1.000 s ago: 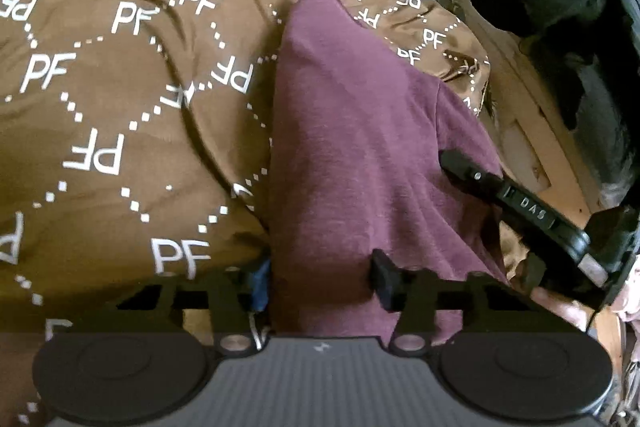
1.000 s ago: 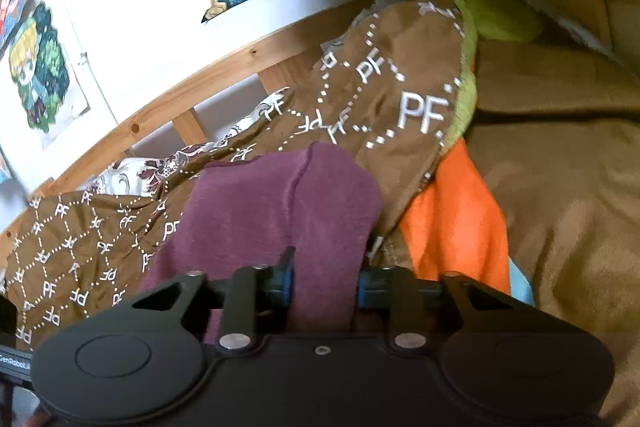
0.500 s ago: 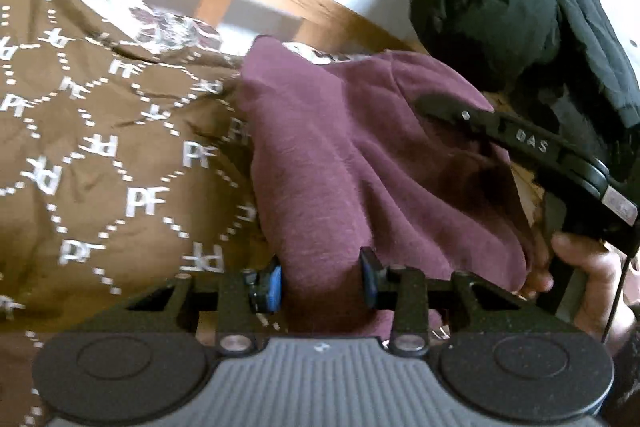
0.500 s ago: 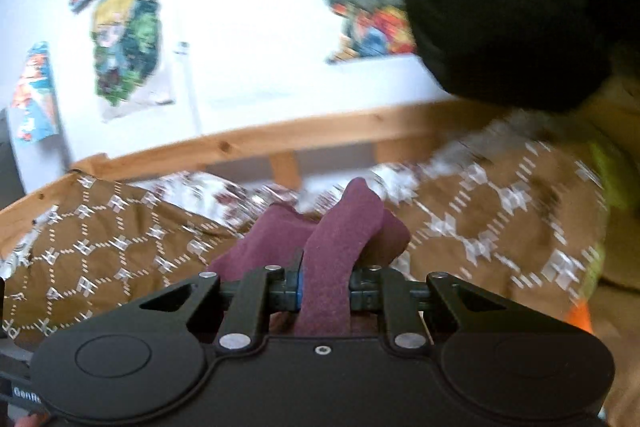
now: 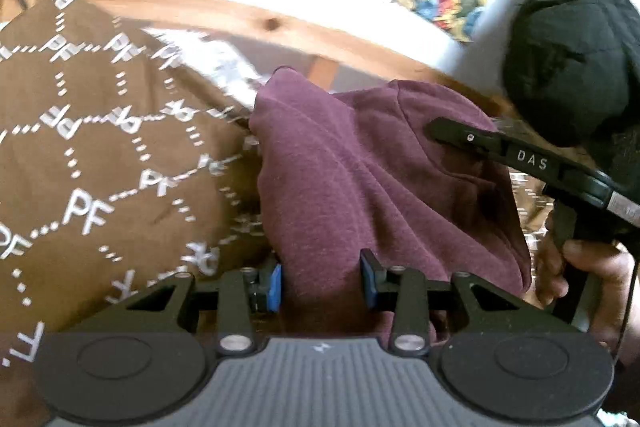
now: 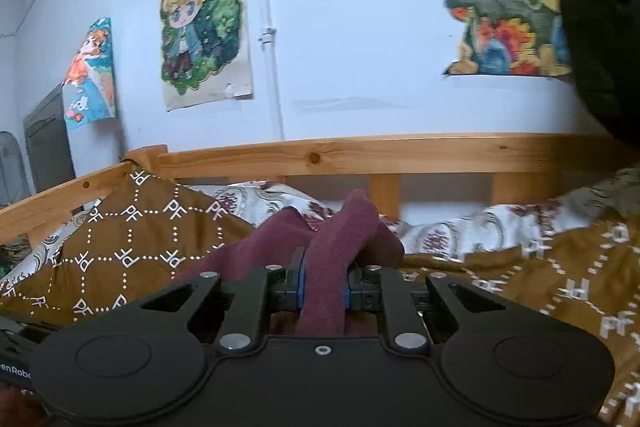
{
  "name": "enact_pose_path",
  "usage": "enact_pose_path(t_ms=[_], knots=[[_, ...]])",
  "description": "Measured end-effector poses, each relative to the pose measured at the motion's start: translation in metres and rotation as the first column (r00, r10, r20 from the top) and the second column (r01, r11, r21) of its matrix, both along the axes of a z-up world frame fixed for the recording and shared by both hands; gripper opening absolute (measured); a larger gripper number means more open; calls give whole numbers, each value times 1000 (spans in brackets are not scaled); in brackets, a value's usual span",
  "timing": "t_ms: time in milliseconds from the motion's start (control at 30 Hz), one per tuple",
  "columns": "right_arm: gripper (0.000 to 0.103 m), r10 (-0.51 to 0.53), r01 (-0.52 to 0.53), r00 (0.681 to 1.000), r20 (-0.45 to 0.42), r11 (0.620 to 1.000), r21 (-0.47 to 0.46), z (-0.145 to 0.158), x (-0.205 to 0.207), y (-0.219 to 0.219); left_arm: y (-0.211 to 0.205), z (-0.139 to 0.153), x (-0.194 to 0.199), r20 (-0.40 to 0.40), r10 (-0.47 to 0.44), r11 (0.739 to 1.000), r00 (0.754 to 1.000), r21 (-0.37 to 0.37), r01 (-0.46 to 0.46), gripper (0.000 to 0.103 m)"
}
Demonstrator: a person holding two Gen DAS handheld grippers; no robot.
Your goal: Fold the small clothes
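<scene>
Since a second ago both grippers have risen and tipped upward with the cloth: the left wrist view, then filled with blanket, now takes in the wooden rail [image 5: 280, 23] and the wall, and the right wrist view has swung from the orange and tan bedding to the posters [image 6: 204, 27].

The left gripper [image 5: 320, 279] has just been narrowing its jaws, and the blue-padded fingers [image 5: 274, 287] now clamp a thick bunch of the maroon garment [image 5: 360, 179]. The right gripper [image 6: 324, 283] has just been narrowing too, and its jaws pinch a narrow, rope-like twist of the same garment [image 6: 340, 243].

The garment is a soft, heathered knit, matte and slightly fuzzy, hanging in long diagonal folds between the two grippers and held up above the blanket. In the left view the right gripper's black finger [image 5: 500, 151], marked DAS, lies across the cloth's upper right edge, with the person's hand [image 5: 588, 279] on its handle.

Beneath lies a brown blanket [image 5: 100, 167] printed with white dotted diamonds and PF letters, rumpled, over a pale floral sheet [image 6: 440, 231]. A bulky black padded shape [image 5: 572, 59] hangs at the right.
</scene>
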State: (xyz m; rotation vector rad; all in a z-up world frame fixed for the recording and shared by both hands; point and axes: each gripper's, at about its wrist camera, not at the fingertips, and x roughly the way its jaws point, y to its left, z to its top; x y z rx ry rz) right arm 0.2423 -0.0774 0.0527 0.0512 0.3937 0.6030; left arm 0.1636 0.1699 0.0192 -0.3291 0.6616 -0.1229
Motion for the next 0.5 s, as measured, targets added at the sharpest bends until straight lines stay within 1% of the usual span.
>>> enact_pose_path(t_ms=[67,167,267,333,367,433,467,500], knots=[[17,9,-9,1000,-20,1000,-3,-10,10,13,5,-9,3,-28,35,999,999,-6,-35,41],[17,3,-4,998,-62,1000,-24,-29,23,25,7,-22,9,-79,57,998,995,-26,-59,42],[17,-28,25,994,-106,999,-28,-43,30,22,9,-28,10,-101,69,996,993,-43,-73,48],[21,-60,56,989,-132,998,-38,-48,33,16,9,-29,12,-117,75,996,990,-44,-81,54],[21,-80,74,986,-144,996,-48,-50,34,12,11,-29,11,-127,81,995,989,-42,-87,55],[33,-116,107,981,-157,992,-66,-53,32,5,11,-28,9,-137,89,995,986,-40,-96,67],[35,-127,118,979,-159,991,-66,-54,30,0,10,-27,8,-139,97,994,985,-35,-103,71],[39,-136,126,978,-157,990,-67,-53,26,-4,9,-26,6,-141,105,994,984,-24,-110,80]])
